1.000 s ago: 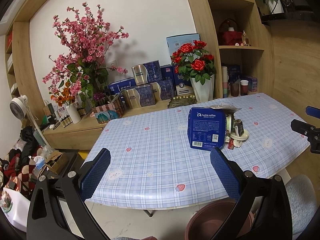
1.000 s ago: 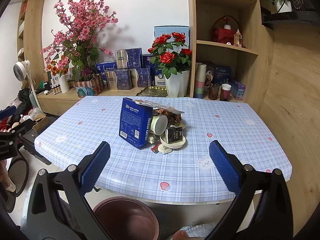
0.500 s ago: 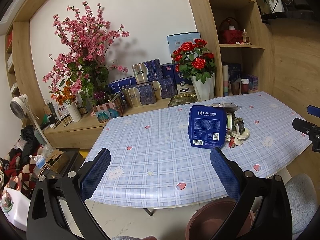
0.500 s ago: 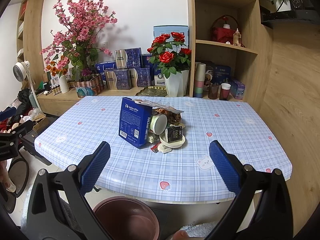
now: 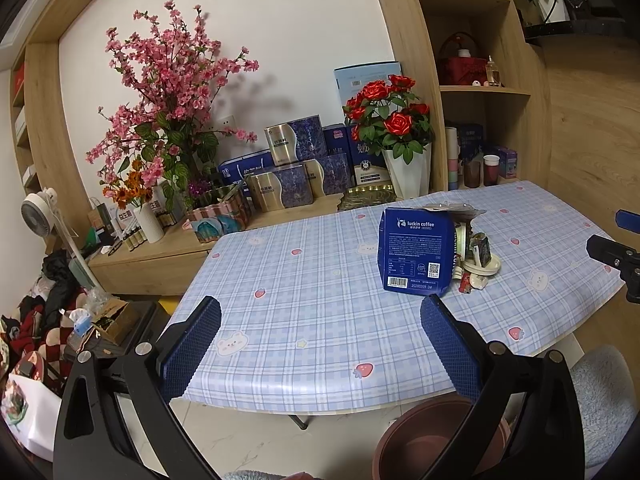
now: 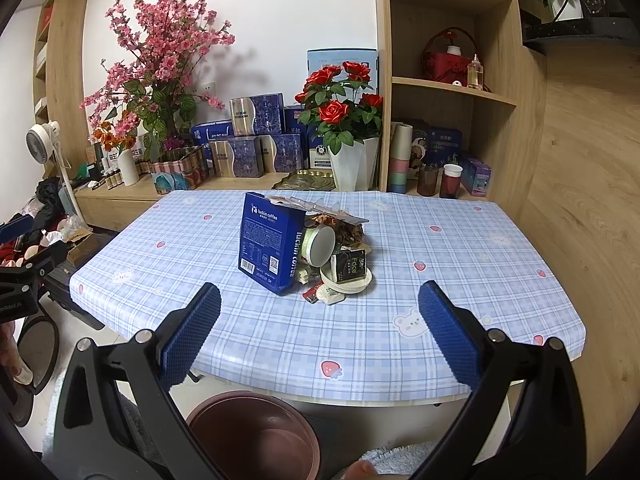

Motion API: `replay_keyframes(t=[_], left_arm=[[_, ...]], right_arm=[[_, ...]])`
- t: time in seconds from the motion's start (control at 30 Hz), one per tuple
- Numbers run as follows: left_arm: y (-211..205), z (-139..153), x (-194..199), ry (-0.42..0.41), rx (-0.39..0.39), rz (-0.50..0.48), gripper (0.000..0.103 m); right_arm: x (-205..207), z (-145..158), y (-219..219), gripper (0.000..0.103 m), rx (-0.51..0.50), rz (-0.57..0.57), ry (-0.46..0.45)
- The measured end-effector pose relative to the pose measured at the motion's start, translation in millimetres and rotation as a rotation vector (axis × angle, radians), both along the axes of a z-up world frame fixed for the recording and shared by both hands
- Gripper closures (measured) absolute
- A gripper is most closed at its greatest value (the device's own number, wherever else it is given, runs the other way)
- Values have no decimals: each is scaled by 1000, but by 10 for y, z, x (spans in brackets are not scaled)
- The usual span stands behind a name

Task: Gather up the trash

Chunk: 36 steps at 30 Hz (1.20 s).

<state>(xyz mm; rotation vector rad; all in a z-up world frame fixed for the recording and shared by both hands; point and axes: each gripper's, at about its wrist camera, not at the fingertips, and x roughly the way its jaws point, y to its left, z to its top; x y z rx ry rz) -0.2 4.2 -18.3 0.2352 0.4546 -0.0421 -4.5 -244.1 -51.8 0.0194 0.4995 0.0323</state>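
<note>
Plaid-clothed table (image 6: 460, 240) before wooden shelves (image 6: 448, 84)

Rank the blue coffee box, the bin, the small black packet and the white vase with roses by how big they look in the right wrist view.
1. Bin, though nearness to the camera inflates it.
2. Coffee box.
3. Vase, farther away, so it may really be bigger.
4. Black packet.
</note>
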Motion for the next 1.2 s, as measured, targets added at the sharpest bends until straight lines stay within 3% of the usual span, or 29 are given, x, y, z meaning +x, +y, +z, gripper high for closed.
replay_keyframes(t=[0.5,0.63,0.97,1.2], left_arm=[[-9,21,12,3,-7,-4,5],[98,-161,-11,-3,-40,-8,5],[68,-307,74,24,-103,-98,5],[-170,-416,288,18,-67,-165,5]], right_arm=[[9,-7,-10,6,0,1,4],[16,-53,18,6,-9,-1,9],[119,-162,-18,6,-24,1,-3],[287,-278,-150,6,-43,-15,21]])
